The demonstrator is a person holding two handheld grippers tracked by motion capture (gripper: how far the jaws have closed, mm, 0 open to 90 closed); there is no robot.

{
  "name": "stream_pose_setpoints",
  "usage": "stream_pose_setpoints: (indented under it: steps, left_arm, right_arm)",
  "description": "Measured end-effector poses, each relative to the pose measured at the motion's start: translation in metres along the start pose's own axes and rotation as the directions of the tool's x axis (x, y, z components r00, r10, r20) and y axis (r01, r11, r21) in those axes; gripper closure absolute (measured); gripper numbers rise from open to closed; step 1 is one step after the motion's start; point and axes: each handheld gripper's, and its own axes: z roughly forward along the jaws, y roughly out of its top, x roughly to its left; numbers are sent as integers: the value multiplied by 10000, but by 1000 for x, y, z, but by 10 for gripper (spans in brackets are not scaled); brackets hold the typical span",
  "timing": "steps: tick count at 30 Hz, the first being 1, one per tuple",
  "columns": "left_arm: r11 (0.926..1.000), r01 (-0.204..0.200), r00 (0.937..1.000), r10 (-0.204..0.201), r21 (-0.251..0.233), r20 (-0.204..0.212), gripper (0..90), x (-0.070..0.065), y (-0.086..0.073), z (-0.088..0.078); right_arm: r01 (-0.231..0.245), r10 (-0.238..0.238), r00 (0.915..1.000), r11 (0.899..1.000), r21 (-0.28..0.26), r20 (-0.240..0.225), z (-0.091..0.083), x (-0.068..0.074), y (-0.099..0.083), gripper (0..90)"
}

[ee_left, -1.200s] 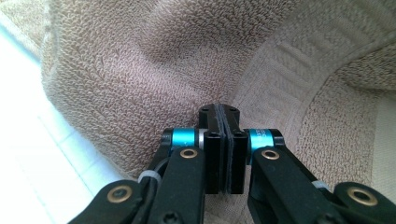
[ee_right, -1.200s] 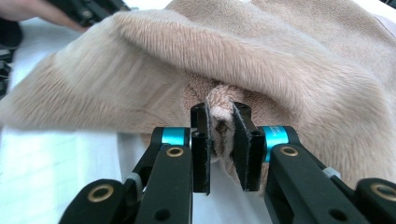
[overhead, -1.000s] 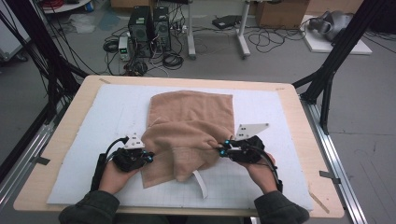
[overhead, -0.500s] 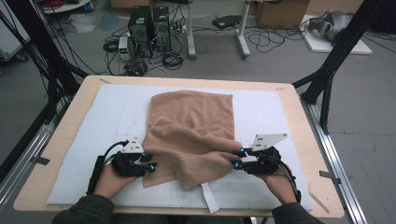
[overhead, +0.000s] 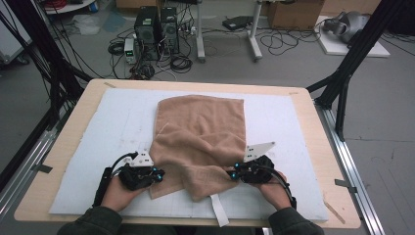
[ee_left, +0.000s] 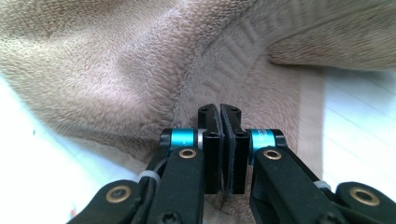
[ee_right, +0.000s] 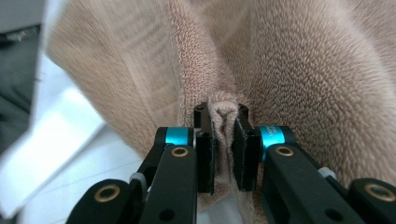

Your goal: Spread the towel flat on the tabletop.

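A tan terry towel (overhead: 200,127) lies on the white mat (overhead: 288,117), its near part bunched and folded toward me. At the towel's near left edge my left gripper (overhead: 160,172) is shut. In the left gripper view its pads (ee_left: 211,140) press tight together over the woven hem (ee_left: 233,60), so any cloth between them is thin. My right gripper (overhead: 230,172) pinches the near right edge, and a fold of towel (ee_right: 303,70) bulges between its pads (ee_right: 245,140). Both sets of jaws have just been opening and then closing again on the towel. A white label strip (overhead: 219,210) trails from the near edge.
The mat covers a wooden table (overhead: 73,127) with metal rails along both sides. Beyond the far edge, computer towers (overhead: 156,24), cables and boxes sit on the floor. Black frame legs (overhead: 342,78) stand at the right and left.
Both hands have come nearer the front edge and lower. The right gripper swung outward, then back in. The towel's near part now hangs less and lies closer to the mat.
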Motion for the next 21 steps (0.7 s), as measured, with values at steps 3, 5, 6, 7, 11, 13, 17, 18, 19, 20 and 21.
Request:
stream_pose_setpoints:
  steps: [3, 5, 6, 7, 11, 13, 17, 18, 19, 20, 21]
  left_arm:
    - [9993, -124, 9998, 120, -348, -129, 874, -6, -2, -18]
    - [9973, -175, 9998, 171, -708, -69, 875, -12, -1, -36]
    - [9966, -230, 9997, 225, -790, -72, 875, -14, 0, -41]
    - [9953, -343, 9994, 335, -906, -98, 874, -18, 1, -49]
    - [9879, -649, 9979, 653, -1410, -23, 874, -30, 7, -79]
    - [9870, -622, 9979, 645, -1479, 108, 872, -31, 8, -87]
    - [9857, -503, 9987, 515, -1606, 34, 704, -25, 9, -85]
    - [9854, -397, 9991, 416, -1658, 79, 675, -22, 9, -82]
    - [9851, -196, 9995, 236, -1706, 213, 628, -19, 9, -77]
    - [9848, -171, 9997, 200, -1726, 148, 589, -17, 9, -73]
    - [9865, -194, 9998, 202, -1625, 33, 570, -15, 10, -67]
  right_arm:
    - [-7, 3, 9999, 9994, -338, -122, -18, 9, 1, 821]
    - [131, -138, 9998, 9984, -550, -118, -31, 18, 2, 821]
    - [189, -196, 9998, 9979, -626, -102, -38, 24, 3, 821]
    - [246, -253, 9996, 9974, -684, -85, -43, 28, 4, 821]
    - [370, -403, 9990, 9868, -1580, -178, -70, 43, 11, 819]
    - [421, -427, 9991, 9834, -1764, 4, -78, 44, 16, 809]
    - [378, -297, 9978, 9894, -1404, 596, -74, 34, 20, 710]
    - [414, -315, 9970, 9888, -1436, 705, -72, 33, 20, 678]
    - [336, -237, 9974, 9882, -1492, 675, -69, 32, 20, 668]
    - [304, -216, 9981, 9870, -1577, 576, -67, 32, 20, 644]
    - [290, -193, 9979, 9865, -1613, 615, -65, 31, 20, 637]
